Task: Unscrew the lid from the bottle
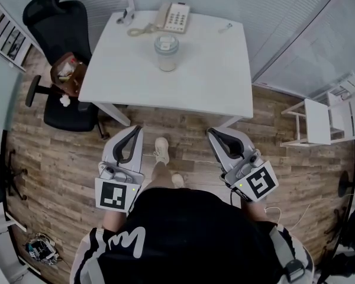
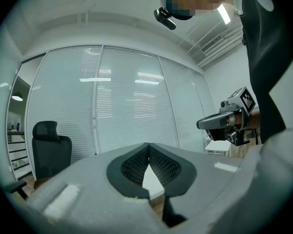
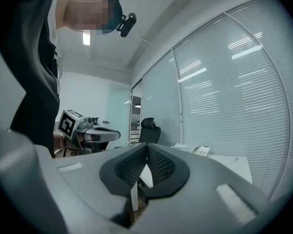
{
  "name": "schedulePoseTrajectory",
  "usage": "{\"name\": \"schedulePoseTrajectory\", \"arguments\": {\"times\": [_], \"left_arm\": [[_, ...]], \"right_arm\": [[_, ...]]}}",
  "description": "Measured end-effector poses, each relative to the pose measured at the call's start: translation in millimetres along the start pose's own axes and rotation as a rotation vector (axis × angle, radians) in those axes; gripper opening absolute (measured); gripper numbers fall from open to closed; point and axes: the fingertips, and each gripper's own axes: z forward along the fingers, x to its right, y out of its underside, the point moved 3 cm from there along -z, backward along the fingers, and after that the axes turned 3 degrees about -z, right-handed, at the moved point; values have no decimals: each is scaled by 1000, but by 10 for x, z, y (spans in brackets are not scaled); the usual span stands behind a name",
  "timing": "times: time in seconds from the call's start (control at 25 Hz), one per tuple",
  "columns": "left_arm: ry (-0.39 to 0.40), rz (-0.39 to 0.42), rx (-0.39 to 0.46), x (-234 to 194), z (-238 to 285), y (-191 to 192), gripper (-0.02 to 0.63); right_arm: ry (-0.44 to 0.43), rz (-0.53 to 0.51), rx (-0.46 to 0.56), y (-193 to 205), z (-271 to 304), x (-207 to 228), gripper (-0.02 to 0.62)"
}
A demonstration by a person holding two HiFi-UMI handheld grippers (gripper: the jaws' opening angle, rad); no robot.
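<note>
A clear bottle [image 1: 166, 54] with a pale lid [image 1: 166, 42] stands upright near the middle of the white table [image 1: 213, 76]. My left gripper [image 1: 135, 129] and right gripper [image 1: 212, 132] are both held level over the wooden floor, short of the table's near edge. Both are shut with nothing between their jaws. In the left gripper view the tips of my left gripper [image 2: 148, 145] meet, and the right gripper [image 2: 219, 122] shows off to the side. In the right gripper view the tips of my right gripper [image 3: 146, 146] also meet.
A telephone [image 1: 173, 17] and small items lie at the table's far edge. A black office chair [image 1: 62, 70] with a bag on its seat stands left of the table. A white rack [image 1: 322, 120] stands at the right. Blinds cover the far glass wall.
</note>
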Motion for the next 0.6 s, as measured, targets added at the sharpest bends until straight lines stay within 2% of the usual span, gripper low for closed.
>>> {"name": "schedulePoseTrajectory", "arguments": {"times": [0.6], "left_arm": [[36,7,15,-573,687,25,-2]], "right_arm": [[38,-20,6,-29,651,504,2]]}}
